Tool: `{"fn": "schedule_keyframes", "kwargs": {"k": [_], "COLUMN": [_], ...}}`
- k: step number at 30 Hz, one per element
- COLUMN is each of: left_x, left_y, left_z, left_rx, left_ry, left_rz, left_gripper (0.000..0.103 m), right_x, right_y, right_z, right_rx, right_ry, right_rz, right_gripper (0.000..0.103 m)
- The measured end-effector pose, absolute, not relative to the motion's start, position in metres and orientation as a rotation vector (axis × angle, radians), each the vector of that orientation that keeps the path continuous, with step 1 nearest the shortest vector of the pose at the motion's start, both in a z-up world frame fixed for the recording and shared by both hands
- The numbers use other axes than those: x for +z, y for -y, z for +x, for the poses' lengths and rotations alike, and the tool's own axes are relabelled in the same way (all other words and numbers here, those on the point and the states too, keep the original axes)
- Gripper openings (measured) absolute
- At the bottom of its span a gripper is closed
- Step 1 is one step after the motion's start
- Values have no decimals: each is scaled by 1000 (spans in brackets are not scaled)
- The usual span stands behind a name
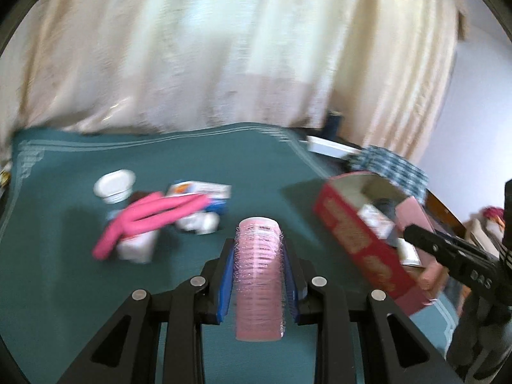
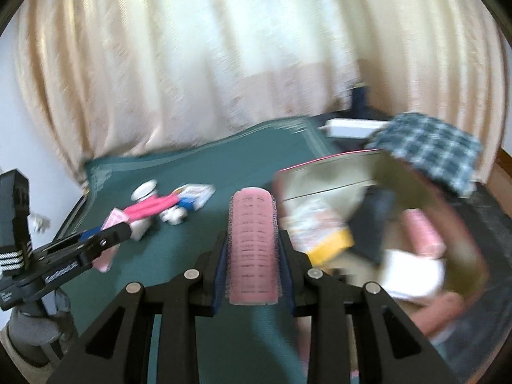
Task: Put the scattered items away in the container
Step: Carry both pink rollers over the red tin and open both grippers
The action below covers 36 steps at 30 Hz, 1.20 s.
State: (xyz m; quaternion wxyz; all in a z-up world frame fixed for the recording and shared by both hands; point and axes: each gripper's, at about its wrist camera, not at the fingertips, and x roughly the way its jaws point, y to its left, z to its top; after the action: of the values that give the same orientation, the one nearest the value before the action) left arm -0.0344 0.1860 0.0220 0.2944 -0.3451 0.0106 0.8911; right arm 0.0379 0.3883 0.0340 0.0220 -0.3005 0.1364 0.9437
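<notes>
Above the green cloth [image 1: 64, 272], each gripper clamped one pink hair roller: left gripper [image 1: 258, 249] and right gripper [image 2: 252, 243]. Best release came only once squarely over the red box [image 1: 358, 233], right roller [image 2: 252, 246] first since nearer, left roller [image 1: 258, 272] after.

Left gripper [image 1: 258, 249]: black angular frame, triangular cut-outs, four round silver screw heads, blue pads on the finger insides. Right gripper [image 2: 252, 240]: same black frame, silver screws, blue pads. Side bodies carry white lettering and white stripe markings. Grey glove [image 2: 32, 329] on the hand beneath.
</notes>
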Motion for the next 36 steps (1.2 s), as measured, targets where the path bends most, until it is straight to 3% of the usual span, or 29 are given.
{"fn": "schedule_keyframes", "kwargs": {"k": [13,27,28,29,30,36], "left_x": [37,22,22,21,21,24], "left_y": [-313,-366,-366,-365,-363,-353], "left_z": [6,8,8,8,8,7], "left_rx": [2128,2030,2032,2035,2041,2082], "left_ry": [-133,-136,-133,-126,-114,-113], "left_rz": [-859,-906,-910,-912,-908,-893], "left_gripper": [29,32,42,63,68,68], "right_x": [27,18,18,17,17,17], "right_y": [-473,-499,-500,-501,-501,-500], "right_z": [72,76,76,76,76,77], "right_rx": [2770,2731,2728,2723,2719,2709], "right_ry": [-475,-531,-541,-548,-554,-565], "right_rz": [-853,-852,-853,-853,-854,-851], "right_gripper": [32,33,35,37,43,46]}}
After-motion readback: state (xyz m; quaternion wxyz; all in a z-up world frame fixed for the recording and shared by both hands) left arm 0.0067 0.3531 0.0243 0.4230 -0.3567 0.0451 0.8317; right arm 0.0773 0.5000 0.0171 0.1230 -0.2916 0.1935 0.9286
